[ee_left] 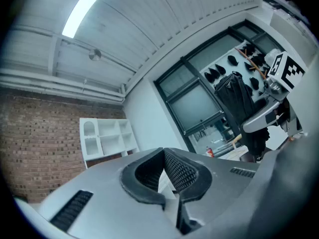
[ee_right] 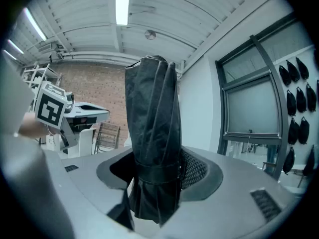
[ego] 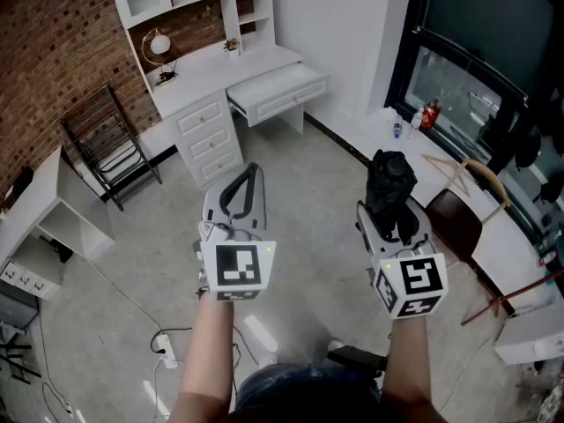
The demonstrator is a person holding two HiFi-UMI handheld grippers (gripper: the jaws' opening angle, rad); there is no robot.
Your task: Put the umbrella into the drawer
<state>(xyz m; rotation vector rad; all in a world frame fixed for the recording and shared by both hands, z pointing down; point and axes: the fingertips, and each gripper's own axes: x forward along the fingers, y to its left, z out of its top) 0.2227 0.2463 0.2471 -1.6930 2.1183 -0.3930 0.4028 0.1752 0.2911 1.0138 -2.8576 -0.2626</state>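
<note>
A folded black umbrella (ego: 390, 180) stands upright between the jaws of my right gripper (ego: 391, 211), which is shut on its strapped lower part. In the right gripper view the umbrella (ee_right: 152, 108) fills the middle, clamped in my right gripper (ee_right: 157, 159). My left gripper (ego: 252, 171) is held beside it at the same height, shut with nothing in it; its tips meet in the left gripper view (ee_left: 163, 150). The open white drawer (ego: 280, 88) juts out from the desk (ego: 211, 67) across the room, well ahead of both grippers.
A stack of shut drawers (ego: 208, 136) sits under the desk's left end. A black folding chair (ego: 110, 144) leans at the brick wall, a wooden chair (ego: 460, 215) stands at the right by the window, and a power strip (ego: 163, 345) lies on the floor.
</note>
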